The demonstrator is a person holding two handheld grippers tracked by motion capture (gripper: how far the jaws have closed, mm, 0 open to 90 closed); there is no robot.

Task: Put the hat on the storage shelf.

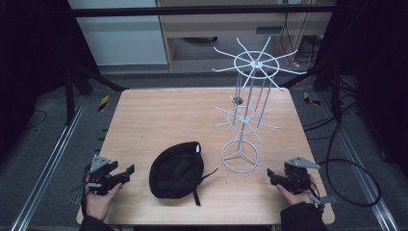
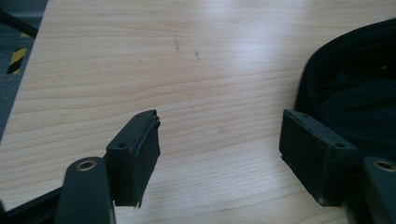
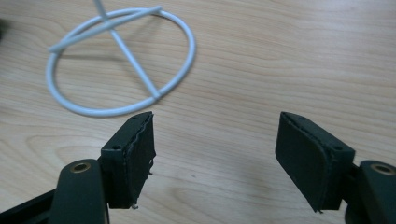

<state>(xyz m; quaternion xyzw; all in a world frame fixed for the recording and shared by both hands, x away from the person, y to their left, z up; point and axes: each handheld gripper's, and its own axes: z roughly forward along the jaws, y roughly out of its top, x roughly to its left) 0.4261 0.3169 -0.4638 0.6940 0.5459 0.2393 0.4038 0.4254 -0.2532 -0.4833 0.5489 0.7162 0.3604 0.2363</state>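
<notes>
Nothing done yet, I judge: my left gripper (image 1: 126, 172) and right gripper (image 1: 272, 174) gape empty near the table's (image 1: 159, 115) front corners; black cap (image 1: 176, 170) unhung, wire rack (image 1: 250, 103) bare.

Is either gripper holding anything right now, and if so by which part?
Nothing is held. The left gripper and right gripper are open and empty; the black cap lies untouched between them.

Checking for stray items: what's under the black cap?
The black fabric cap lies flat on the wooden table; only its strap sticks out. Anything beneath is covered.
</notes>
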